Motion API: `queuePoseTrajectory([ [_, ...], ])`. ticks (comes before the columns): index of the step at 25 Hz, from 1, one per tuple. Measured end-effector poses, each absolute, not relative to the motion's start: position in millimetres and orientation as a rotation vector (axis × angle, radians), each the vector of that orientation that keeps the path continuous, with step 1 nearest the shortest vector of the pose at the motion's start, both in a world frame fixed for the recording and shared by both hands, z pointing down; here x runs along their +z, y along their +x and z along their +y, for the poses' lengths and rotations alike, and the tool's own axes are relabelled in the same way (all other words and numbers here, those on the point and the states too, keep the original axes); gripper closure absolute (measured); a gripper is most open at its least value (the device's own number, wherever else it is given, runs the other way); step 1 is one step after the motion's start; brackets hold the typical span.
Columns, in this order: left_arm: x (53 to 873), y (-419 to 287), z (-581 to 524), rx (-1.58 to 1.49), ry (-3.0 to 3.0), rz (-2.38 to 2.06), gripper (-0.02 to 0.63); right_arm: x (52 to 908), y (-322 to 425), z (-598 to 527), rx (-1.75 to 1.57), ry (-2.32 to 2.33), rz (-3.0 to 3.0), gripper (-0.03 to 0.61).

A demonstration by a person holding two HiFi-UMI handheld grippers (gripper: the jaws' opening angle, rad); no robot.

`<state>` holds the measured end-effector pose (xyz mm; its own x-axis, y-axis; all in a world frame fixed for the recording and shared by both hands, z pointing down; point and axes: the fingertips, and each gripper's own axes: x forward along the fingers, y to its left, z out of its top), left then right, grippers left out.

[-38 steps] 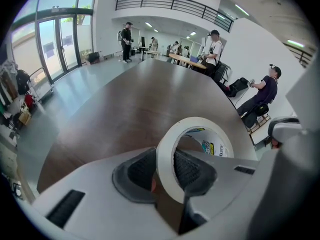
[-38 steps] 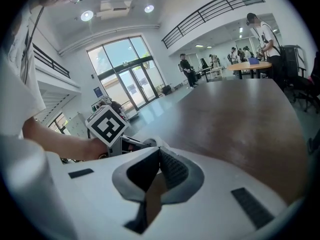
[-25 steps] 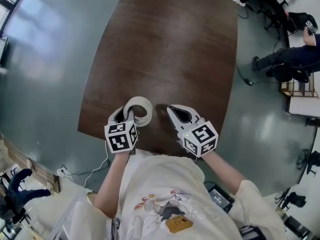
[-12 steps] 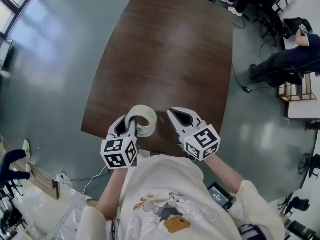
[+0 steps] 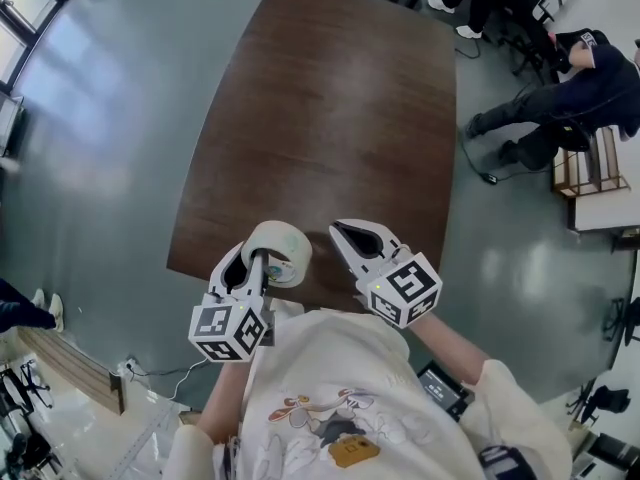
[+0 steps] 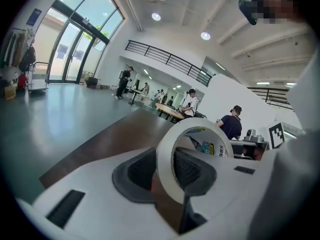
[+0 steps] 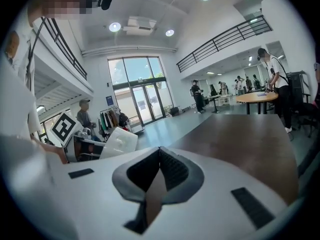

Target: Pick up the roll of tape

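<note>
The roll of tape [image 5: 277, 251], a cream ring with a printed inner core, stands on edge between the jaws of my left gripper [image 5: 252, 258], which is shut on its band. In the left gripper view the roll of tape [image 6: 167, 169] rises out of the pads, lifted off the brown table [image 6: 125, 134]. My right gripper [image 5: 342, 233] hovers beside it over the table's near edge, tips together and nothing in them; in its own view the right gripper [image 7: 159, 151] is shut and empty.
The dark brown table [image 5: 330, 118] stretches away from me with a bare top. Grey floor surrounds it. A seated person [image 5: 560, 98] and chairs are at the far right; a cable [image 5: 150, 373] lies on the floor near left.
My left gripper has risen with the roll of tape, lifting it off the table and drawing it toward me. The right gripper has also risen a little and stays shut.
</note>
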<state>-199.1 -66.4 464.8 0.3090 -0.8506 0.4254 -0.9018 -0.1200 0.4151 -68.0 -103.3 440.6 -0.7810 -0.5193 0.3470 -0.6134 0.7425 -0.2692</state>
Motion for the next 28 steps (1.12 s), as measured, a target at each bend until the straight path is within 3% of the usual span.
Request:
queuePoseTrajectory([
  [28, 408.8, -183.1, -43.4, 0.041, 2.123, -1.524, 0.522, 396.7, -55.6, -80.2, 0.493, 0.970, -2.736, 0.572],
])
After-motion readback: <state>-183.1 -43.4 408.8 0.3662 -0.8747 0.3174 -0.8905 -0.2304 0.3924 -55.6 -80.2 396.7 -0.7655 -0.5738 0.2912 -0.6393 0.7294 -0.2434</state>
